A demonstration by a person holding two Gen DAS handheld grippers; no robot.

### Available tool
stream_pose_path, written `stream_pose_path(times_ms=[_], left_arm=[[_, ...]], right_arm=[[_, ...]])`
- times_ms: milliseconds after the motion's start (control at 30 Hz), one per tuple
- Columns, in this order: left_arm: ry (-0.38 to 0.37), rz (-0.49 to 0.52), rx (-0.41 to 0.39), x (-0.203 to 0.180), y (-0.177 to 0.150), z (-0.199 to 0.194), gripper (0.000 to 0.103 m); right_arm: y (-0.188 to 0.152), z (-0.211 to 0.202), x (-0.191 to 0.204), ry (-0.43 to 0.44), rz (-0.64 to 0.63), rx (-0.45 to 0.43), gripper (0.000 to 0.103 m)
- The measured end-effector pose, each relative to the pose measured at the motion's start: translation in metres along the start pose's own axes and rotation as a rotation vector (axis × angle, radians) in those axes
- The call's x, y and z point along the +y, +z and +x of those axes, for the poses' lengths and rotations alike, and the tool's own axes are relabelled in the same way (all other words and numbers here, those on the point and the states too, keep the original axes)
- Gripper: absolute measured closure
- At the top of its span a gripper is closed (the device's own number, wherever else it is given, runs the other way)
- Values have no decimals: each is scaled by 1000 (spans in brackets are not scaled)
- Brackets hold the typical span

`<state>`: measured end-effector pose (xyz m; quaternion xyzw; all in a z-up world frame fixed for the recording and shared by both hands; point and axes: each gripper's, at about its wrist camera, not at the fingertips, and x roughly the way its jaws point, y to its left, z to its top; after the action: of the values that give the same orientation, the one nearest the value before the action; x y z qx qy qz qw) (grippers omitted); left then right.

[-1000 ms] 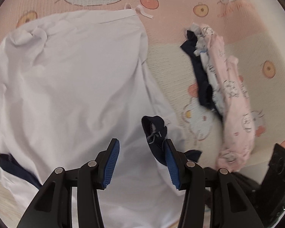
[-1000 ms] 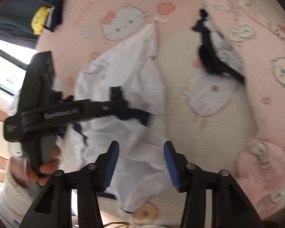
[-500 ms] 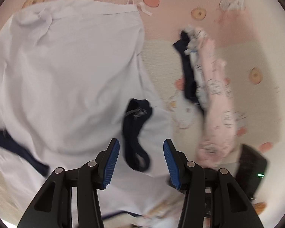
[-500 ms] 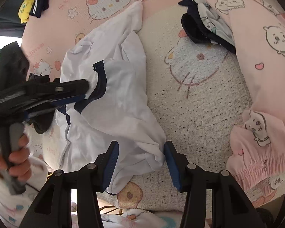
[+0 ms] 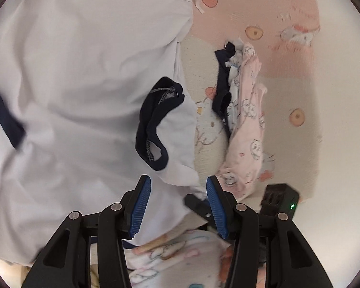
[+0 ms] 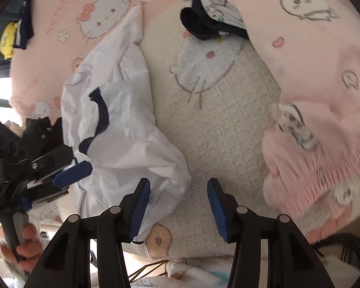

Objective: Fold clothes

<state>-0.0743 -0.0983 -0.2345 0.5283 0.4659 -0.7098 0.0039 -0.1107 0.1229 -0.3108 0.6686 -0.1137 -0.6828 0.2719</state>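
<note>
**White tee rumpled on the blanket, both grippers open at its near edge**

Garment: white T-shirt (image 5: 79, 76) with navy collar (image 5: 153, 124) and navy sleeve trim (image 5: 4, 117). It lies loosely spread and creased on a pink cartoon-cat blanket (image 6: 216, 129), not squared. The collar sits turned up on the right side of the cloth in the left wrist view.

Left gripper (image 5: 177, 206): jaws wide, nothing clamped. The shirt's near hem lies under and between the fingertips; whether they touch it I cannot tell.

Right gripper (image 6: 178, 206): jaws wide, empty. One bunched corner of the shirt (image 6: 141, 163) lies just at its left finger; bare blanket shows between the pads.

Step in hand, as a judgement: laying out or regrasping the shirt, with both tools placed at its near edge. The cloth is too wrinkled to count as folded. The scene fits either a spread before a fold or a release between folds.

Next move calls for: closing on an edge, one layer only, and keeping the cloth taut between the two grips so the creases pull flat.

Other laundry: a pile of pink printed and navy clothes (image 5: 240, 120) lies well apart to the right
</note>
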Motion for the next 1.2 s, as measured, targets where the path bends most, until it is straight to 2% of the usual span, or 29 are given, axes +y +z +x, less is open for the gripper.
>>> stream_pose_path(times_ms=[67,200,267,300,467,600,667,733,833,900,1000,1067,1133,1200], left_arm=[[-46,-54,-1,7,-3,2,58],[-72,-95,-36,9,-2,7,56],[-77,-101,-40,11,-4,12,47],[-78,-100,-42,12,-4,14,46],[-114,-148,-117,23,-7,18,46],[-108,-146,-185,31,-8,19,46],[-155,-236,-164,45,-10,29,46],[-244,-362,-125,63,-13,43,44],[-362,-455,-138,80,-16,49,39],[-378,-461,-118,79,-11,50,35],[-395,-452,-83,73,-2,54,17],[-404,-436,-54,65,6,58,0],[-401,-429,-35,60,10,62,0],[-387,-433,-33,57,13,64,0]], right_arm=[[-5,0,4,-14,16,-11,53],[-10,2,6,8,57,-49,53],[-12,5,6,27,82,-74,53],[-13,5,7,32,86,-90,53],[-21,2,9,13,103,-219,53],[-29,3,-1,70,173,-310,53],[-33,3,-5,107,197,-337,53],[-36,2,-8,140,219,-356,53],[-36,2,-10,155,223,-358,53],[-37,-2,-7,132,206,-358,53],[-34,3,9,60,153,-347,53],[-33,4,18,-4,103,-333,53],[-34,5,25,-50,69,-325,53],[-34,5,25,-54,69,-325,53]])
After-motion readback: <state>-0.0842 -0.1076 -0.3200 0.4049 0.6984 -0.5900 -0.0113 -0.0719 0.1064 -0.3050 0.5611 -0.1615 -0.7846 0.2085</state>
